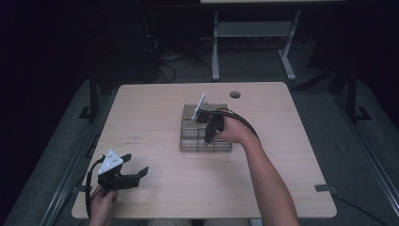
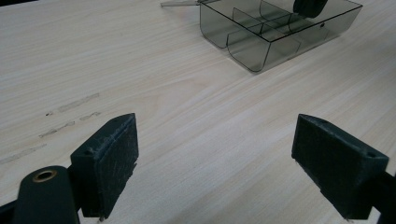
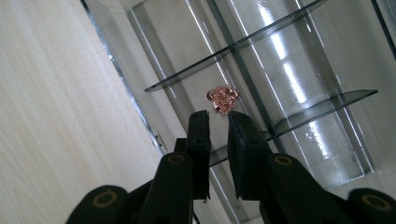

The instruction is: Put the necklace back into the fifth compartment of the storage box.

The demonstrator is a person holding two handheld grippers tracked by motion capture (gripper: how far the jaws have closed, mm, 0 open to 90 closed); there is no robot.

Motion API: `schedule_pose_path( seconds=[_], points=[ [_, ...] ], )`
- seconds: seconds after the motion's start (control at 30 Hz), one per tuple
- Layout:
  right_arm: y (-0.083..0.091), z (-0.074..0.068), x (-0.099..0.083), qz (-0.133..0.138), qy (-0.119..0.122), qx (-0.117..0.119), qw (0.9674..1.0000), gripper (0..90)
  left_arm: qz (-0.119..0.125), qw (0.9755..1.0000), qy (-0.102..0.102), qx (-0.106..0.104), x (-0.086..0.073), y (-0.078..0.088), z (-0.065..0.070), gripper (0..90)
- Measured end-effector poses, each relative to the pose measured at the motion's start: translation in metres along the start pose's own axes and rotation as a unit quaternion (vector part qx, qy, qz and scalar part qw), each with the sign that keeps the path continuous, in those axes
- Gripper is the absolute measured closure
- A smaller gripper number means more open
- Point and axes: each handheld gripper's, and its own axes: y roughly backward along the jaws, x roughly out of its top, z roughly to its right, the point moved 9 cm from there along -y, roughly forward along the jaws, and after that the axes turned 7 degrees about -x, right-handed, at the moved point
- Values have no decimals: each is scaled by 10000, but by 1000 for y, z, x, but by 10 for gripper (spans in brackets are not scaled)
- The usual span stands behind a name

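So, high view: my right claw (image 1: 207,141) hangs nose-down over the near part of the clear divided tray (image 1: 188,147) mid-worktop (image 1: 155,101), my left claw (image 1: 134,170) rests near the front left corner, well apart from the tray. Plenty of bare wood on all sides of the tray; the front left edge is close to my left claw.

Left gripper view: left claw (image 2: 215,168) spread wide, nothing between the pads, just bare worktop (image 2: 140,70). Tray (image 2: 261,46) sits far off, upper right, its walls and dividers upright.

Right gripper view: right claw (image 3: 217,126) is a narrow slit, tips apart, pinching nothing. Small clump of copper-coloured bits (image 3: 222,99) lies on the tray floor (image 3: 299,56) just beyond the tips, inside one compartment between two dividers.

Risk, my guess: the clump is loose and tiny, so a pinch may catch just a few bits and scatter the rest, or slip off the smooth floor. Tips could also knock a divider or the side wall and shove the light tray, since the compartment is tight. Room to move is mostly straight up.
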Motion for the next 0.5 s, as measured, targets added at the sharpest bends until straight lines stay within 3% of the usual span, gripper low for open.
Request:
schedule_pose_path(
  seconds=[0.23, 0.5],
  points=[
    [4, -2, -4, 80, 15, 48, 10000, 742, -26, 10000, -18, -9, 0, -1, 1, 143],
    [6, 2, -14, 162, -136, 174, 9996, 709, -40, 10000, -5, -3, -1, -1, 0, 143]
  ],
)
